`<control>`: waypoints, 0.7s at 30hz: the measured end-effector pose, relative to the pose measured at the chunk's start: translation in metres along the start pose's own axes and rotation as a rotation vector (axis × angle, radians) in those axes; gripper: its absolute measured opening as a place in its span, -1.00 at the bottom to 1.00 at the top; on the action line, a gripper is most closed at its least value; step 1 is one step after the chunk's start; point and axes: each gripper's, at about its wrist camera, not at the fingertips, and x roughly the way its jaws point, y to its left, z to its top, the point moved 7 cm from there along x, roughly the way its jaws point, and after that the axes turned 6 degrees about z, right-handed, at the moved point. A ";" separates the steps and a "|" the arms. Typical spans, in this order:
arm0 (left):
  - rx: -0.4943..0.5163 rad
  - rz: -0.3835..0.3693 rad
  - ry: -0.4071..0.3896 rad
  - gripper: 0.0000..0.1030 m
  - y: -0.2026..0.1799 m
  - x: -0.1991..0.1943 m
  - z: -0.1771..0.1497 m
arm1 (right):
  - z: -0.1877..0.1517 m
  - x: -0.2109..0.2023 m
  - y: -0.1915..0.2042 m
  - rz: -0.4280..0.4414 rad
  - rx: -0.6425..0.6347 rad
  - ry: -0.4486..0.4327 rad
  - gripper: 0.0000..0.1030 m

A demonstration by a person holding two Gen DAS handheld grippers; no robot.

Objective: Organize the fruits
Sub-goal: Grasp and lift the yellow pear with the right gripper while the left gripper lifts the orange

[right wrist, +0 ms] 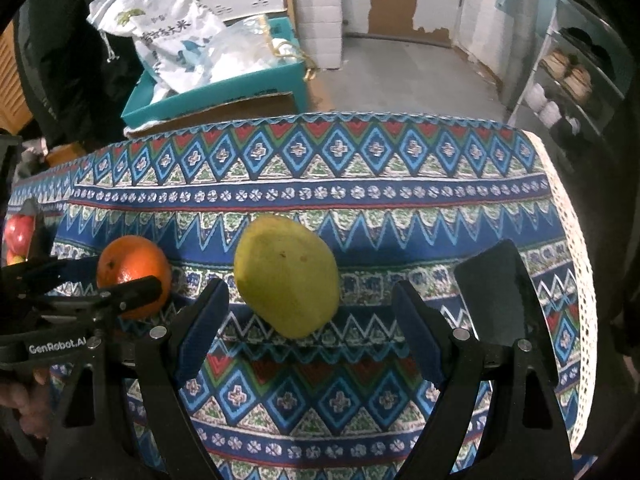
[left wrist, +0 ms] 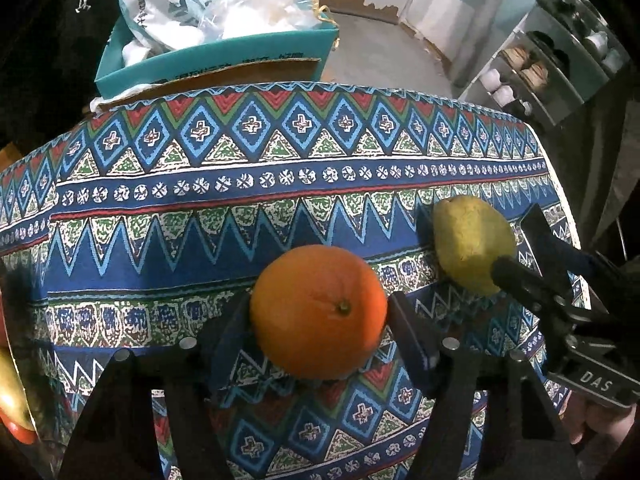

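An orange (left wrist: 319, 312) sits on the patterned tablecloth (left wrist: 280, 184). My left gripper (left wrist: 319, 320) is shut on it, with a finger pressed on each side. A yellow-green pear (right wrist: 286, 276) lies on the cloth to its right. My right gripper (right wrist: 310, 300) is open around the pear, its fingers wide apart and clear of it. In the left wrist view the pear (left wrist: 472, 240) and the right gripper's fingers (left wrist: 540, 240) show at the right. In the right wrist view the orange (right wrist: 132, 268) and the left gripper show at the left.
A teal box (left wrist: 216, 60) with white bags stands beyond the table's far edge. A shelf with shoes (left wrist: 540, 68) is at the far right. Red and yellow fruit (right wrist: 18, 236) show at the far left. The cloth's lace edge (right wrist: 576, 260) marks the right table edge.
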 end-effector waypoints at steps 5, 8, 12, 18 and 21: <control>0.014 0.001 -0.016 0.36 -0.001 0.000 -0.001 | 0.000 0.018 0.003 0.021 0.000 0.030 0.62; 0.019 0.001 -0.015 0.34 -0.002 -0.001 -0.001 | 0.000 0.026 0.004 0.045 0.014 0.037 0.62; 0.031 0.010 -0.013 0.33 -0.001 -0.003 -0.004 | 0.001 0.037 0.004 0.062 0.036 0.049 0.62; 0.039 0.014 -0.016 0.33 0.001 -0.005 -0.009 | 0.000 0.050 0.005 0.075 0.057 0.068 0.36; 0.044 0.019 -0.018 0.33 0.001 -0.008 -0.011 | -0.001 0.050 0.006 0.069 0.064 0.065 0.34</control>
